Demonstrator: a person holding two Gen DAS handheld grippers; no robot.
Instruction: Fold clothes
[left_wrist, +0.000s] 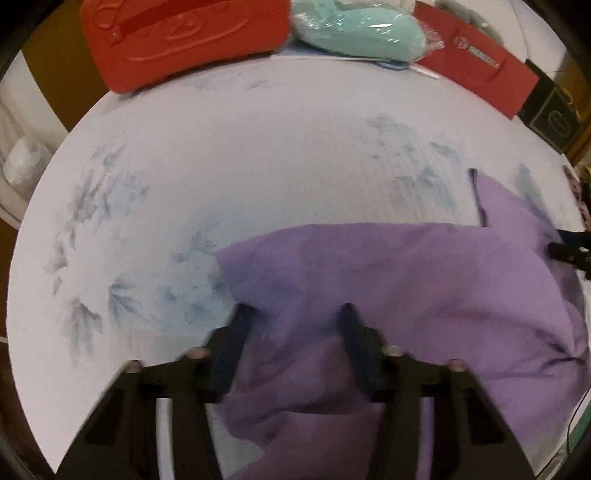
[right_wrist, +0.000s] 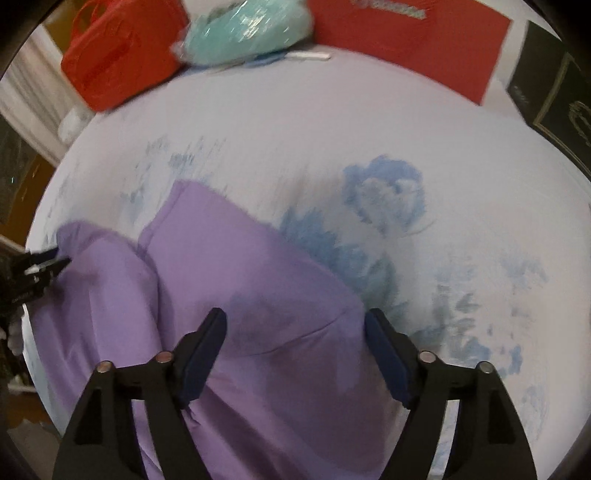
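Both claws released: left gripper (left_wrist: 291, 314) and right gripper (right_wrist: 295, 321) sit over the purple garment (left_wrist: 406, 288), lower frame; long axis left-right.

We see a bed covered by a white sheet (left_wrist: 229, 155) printed with faded blue leaves and, in the right wrist view, a large blue flower (right_wrist: 384, 192). Along the far edge of the sheet we find a red bag with a handle (left_wrist: 177, 33), a mint-green bundle in clear plastic (left_wrist: 354, 29) just right of it, a flat red paper bag (left_wrist: 480, 70) further right, and a black box with a gold frame pattern (left_wrist: 554, 118) at the far right corner. Beyond the sheet's left edge we make out brown floor (left_wrist: 55, 77) and pale curtain folds (right_wrist: 40, 92). Light is soft and even.
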